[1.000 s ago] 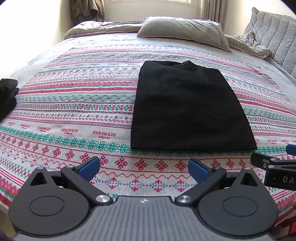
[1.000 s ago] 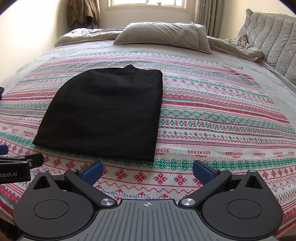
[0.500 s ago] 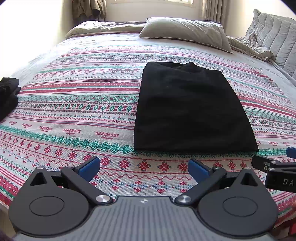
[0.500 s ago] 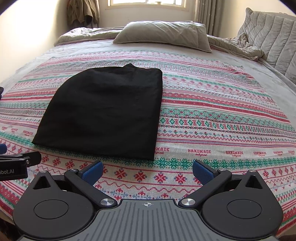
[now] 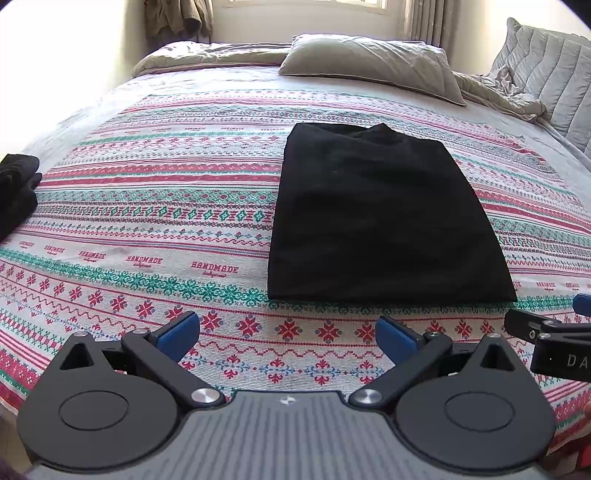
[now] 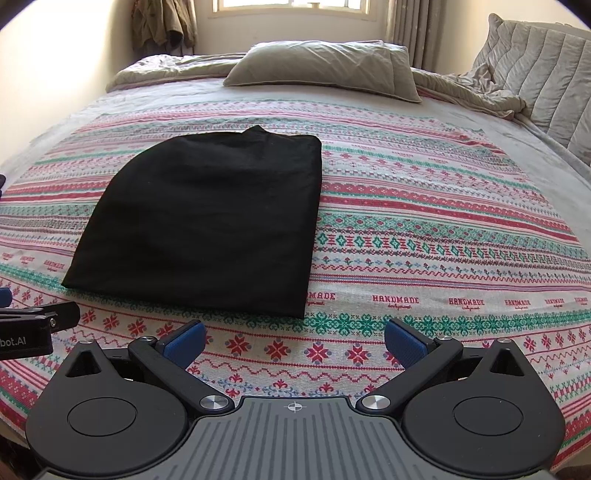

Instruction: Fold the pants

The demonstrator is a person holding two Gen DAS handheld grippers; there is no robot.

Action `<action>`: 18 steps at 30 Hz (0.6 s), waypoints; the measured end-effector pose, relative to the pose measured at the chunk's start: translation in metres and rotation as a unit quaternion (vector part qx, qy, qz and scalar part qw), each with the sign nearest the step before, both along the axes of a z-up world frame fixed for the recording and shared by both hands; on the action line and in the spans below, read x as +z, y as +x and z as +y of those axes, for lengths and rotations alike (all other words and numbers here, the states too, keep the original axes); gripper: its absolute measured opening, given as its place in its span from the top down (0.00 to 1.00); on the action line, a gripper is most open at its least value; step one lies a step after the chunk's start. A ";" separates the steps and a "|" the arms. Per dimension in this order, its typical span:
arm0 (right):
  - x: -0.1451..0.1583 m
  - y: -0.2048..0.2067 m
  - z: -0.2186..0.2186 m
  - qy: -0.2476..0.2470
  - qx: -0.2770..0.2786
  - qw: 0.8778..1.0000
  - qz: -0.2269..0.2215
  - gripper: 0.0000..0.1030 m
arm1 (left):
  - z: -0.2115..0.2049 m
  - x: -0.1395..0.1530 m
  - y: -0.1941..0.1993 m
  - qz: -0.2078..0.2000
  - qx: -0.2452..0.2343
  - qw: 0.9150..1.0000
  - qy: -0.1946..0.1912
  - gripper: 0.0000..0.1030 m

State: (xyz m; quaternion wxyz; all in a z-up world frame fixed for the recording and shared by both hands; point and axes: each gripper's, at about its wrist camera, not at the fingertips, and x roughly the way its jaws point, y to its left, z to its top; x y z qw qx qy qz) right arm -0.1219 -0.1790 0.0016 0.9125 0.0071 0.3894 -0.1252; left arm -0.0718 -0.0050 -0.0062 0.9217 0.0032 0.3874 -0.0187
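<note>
Black pants point(image 6: 207, 225) folded into neat rectangle, lying flat on patterned bedspread point(image 6: 424, 229), left of centre. Right gripper point(image 6: 293, 341) hovering just short of near edge, jaws spread wide, nothing between blue pads point(image 6: 404, 347). Left gripper point(image 6: 37, 325) poking in at left edge, only partly visible. Grey pillow point(image 6: 321, 66) further up bed, rumpled blanket point(image 6: 469, 92) off to right, window point(image 6: 291, 5) behind.

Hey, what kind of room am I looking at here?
Most likely a bedroom: the folded black pants lie on a bed with a patterned bedspread, a pillow sits at the far end, and a window is behind it.
</note>
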 end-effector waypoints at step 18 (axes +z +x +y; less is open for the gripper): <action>0.000 0.000 0.001 0.002 0.000 1.000 0.003 0.00 | -0.001 -0.002 0.001 0.003 0.000 1.000 0.004 0.00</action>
